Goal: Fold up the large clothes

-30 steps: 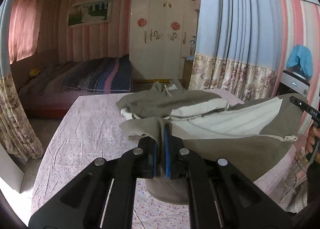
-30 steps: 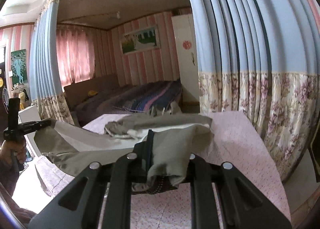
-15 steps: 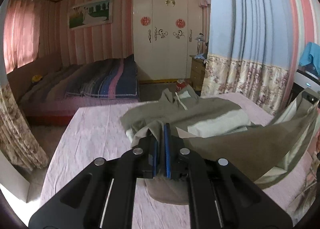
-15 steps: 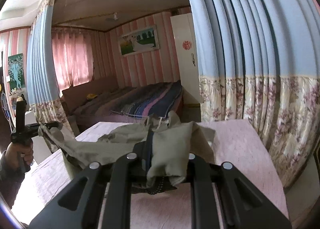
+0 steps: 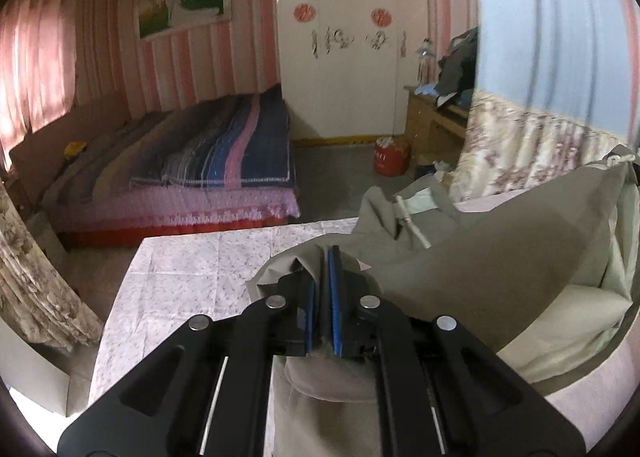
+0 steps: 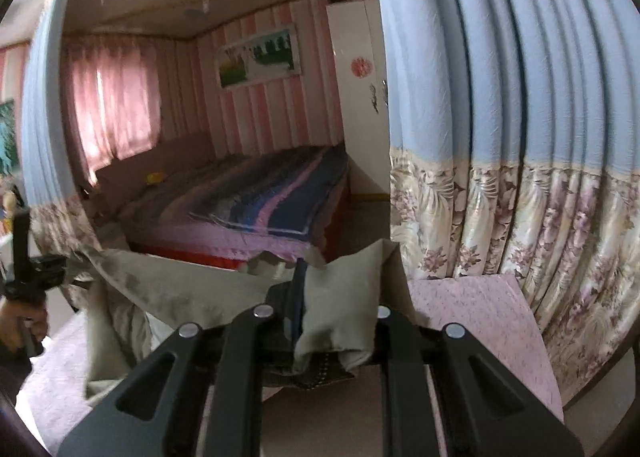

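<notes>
The big table with the pink flowered cloth (image 5: 192,265) lies under and ahead of both tools. A second ago, a long stretch of it showed in front of the left tool. Now its far edge is close, and the bed with the striped blanket (image 5: 224,149) looks much nearer. So both tools have swept forward over the table and carried the cloth along.

The big grey-green zip-up hoodie (image 5: 480,257) is the thing to fold. It hangs between the two tools, lifted up at both ends. Before, most of it lay in a heap on the table. Now the held edge has gone over toward the hood end, so I think the first big fold is almost laid down.

The left gripper (image 5: 325,297) is shut tight on a thin edge of the hoodie, between its blue pads. The right gripper (image 6: 332,309) is clamped on a thick bunch of the hoodie, with the dark zip hanging below.

Only the left view shows the white hood cord (image 5: 412,225), up and right of the tool. Only the right view shows the person's hand (image 6: 24,321) holding the other tool, far to its left.
</notes>
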Demonstrator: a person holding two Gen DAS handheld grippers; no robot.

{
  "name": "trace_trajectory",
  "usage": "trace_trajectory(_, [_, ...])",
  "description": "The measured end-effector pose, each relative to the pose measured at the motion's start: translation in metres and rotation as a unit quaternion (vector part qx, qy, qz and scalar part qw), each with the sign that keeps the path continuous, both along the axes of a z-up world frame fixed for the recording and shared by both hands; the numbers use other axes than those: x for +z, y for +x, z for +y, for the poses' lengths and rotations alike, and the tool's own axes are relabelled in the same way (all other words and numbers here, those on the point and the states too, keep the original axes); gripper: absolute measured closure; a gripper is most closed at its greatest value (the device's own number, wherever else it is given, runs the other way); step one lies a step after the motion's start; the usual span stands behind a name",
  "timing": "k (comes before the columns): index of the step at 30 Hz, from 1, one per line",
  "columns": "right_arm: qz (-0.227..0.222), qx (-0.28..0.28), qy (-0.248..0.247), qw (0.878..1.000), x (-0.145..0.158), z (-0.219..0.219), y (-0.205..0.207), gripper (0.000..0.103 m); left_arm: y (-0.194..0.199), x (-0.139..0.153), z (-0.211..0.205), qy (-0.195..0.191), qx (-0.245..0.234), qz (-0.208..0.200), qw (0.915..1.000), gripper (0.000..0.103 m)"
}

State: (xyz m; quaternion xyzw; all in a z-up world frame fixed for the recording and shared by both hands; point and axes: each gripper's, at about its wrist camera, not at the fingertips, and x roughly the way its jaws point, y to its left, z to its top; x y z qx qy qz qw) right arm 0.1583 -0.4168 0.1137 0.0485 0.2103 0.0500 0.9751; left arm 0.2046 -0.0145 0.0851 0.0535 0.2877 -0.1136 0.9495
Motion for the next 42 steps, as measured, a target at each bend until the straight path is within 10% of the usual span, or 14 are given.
trace_trajectory(13, [0.123, -0.036, 0.006, 0.992, -0.075, -0.022, 0.17, 0.088, 0.152, -0.059, -0.01, 0.019, 0.05, 0.088, 0.9947, 0.093])
trace_trajectory(16, [0.147, -0.036, 0.006, 0.988, -0.087, -0.018, 0.186, 0.071, 0.168, -0.08, -0.006, 0.008, 0.062, 0.125, 0.9902, 0.09])
trace_trajectory(19, [0.102, -0.062, -0.004, 0.993, -0.075, -0.022, 0.174, 0.012, 0.158, -0.081, -0.005, 0.009, 0.05, 0.122, 0.9913, 0.043])
trace_trajectory(20, [0.087, -0.061, -0.002, 0.994, -0.068, -0.024, 0.168, 0.012, 0.154, -0.076, -0.005, 0.011, 0.053, 0.109, 0.9926, 0.01])
trace_trajectory(21, [0.083, -0.062, -0.002, 0.995, -0.064, -0.025, 0.164, 0.012, 0.146, -0.068, -0.003, 0.014, 0.063, 0.082, 0.9945, 0.004])
trace_trajectory(28, [0.061, -0.026, -0.012, 0.998, -0.034, -0.014, 0.101, 0.01, 0.1, -0.037, 0.012, -0.014, 0.042, 0.073, 0.9963, 0.003])
trace_trajectory(42, [0.133, 0.043, -0.032, 0.99, -0.093, 0.04, 0.034, 0.01, 0.02, -0.123, -0.021, 0.008, -0.045, 0.167, 0.9849, 0.003])
